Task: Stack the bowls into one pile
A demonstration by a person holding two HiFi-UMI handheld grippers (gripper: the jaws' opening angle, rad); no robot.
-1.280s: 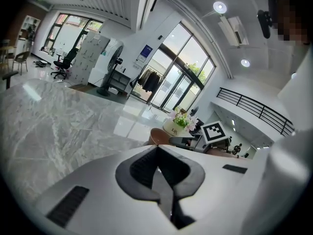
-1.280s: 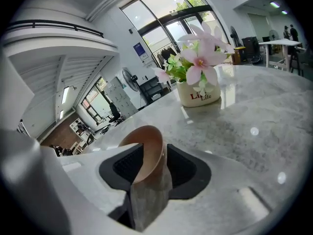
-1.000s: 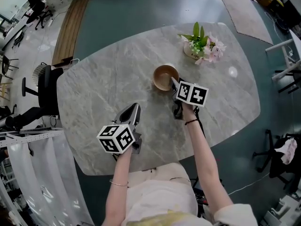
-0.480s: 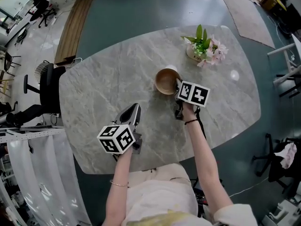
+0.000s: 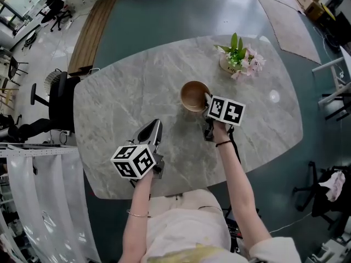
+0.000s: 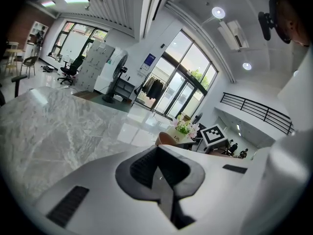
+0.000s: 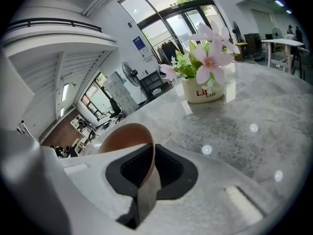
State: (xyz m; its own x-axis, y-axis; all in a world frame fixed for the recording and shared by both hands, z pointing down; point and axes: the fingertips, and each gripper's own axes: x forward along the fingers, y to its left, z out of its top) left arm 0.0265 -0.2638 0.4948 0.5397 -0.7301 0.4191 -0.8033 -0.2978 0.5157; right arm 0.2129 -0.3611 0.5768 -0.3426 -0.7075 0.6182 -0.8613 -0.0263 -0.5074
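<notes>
1. Progress: early, by the look of it. Only one bowl (image 5: 193, 95) shows clearly on the table (image 5: 126, 92), and no second bowl can be made out. Whether anything is nested inside it is unclear.
2. Right gripper (image 5: 206, 98): its jaws have just been closing, and its fingers (image 7: 135, 170) now pinch the bowl's near rim. The thin wall sits between the pads, so the grasp looks made.
3. Left gripper (image 5: 154, 129): its fingers are pressed together with nothing between them. It hangs over bare table, and the bowl is well ahead of its fingertips and off to the right.
4. Bowl position: the rim is caught between the right fingers and the body lies just beyond the fingertips, to their left. The flower pot (image 5: 237, 59) stands further out past the fingertips, apart from the bowl.
5. Bowl look: brown, round and thin-walled, with a smooth matte inside. It is upright or slightly tipped, and appears empty.
6. Left to do, as a judgement: carry the held bowl to another bowl and nest it. No pile is visible yet.
</notes>
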